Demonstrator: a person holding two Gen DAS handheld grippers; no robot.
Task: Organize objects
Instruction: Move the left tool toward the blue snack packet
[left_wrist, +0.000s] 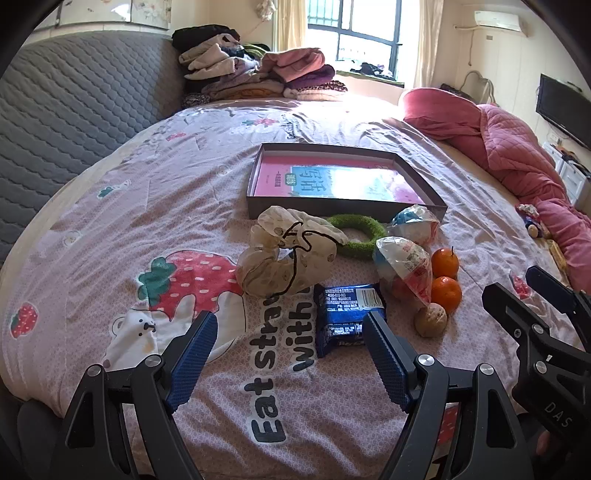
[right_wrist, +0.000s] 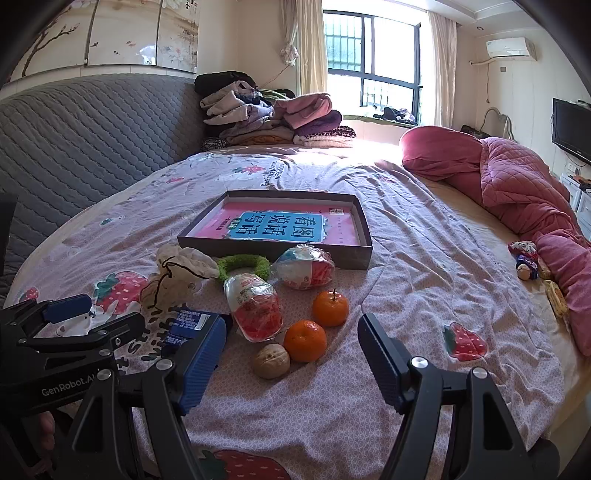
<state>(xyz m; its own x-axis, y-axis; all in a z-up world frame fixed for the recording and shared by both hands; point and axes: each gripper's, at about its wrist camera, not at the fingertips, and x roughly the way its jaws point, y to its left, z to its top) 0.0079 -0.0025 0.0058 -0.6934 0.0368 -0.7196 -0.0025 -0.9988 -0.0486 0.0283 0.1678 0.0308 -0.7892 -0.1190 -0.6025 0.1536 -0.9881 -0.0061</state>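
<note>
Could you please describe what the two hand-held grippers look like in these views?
Each hand-held gripper, left and right, has a black angular frame with silver screws and two fingers faced with blue textured pads. White lettering marks their bodies: "GenRobot.AI" on the left, "DAS" on the right.

The blue packet (right_wrist: 192, 325) is half covered by a gripper finger (right_wrist: 203, 365). The small doll (right_wrist: 524, 260) by the pink quilt (right_wrist: 524, 192) is too small to be made out.

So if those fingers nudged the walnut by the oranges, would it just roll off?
Probably a little. The walnut is rounded and lies loose on the wrinkled bedsheet, so it may wobble, then settle in the soft cloth. It sits against one orange, which could stop it. Its shell looks hard, so likely stiff and light.
</note>
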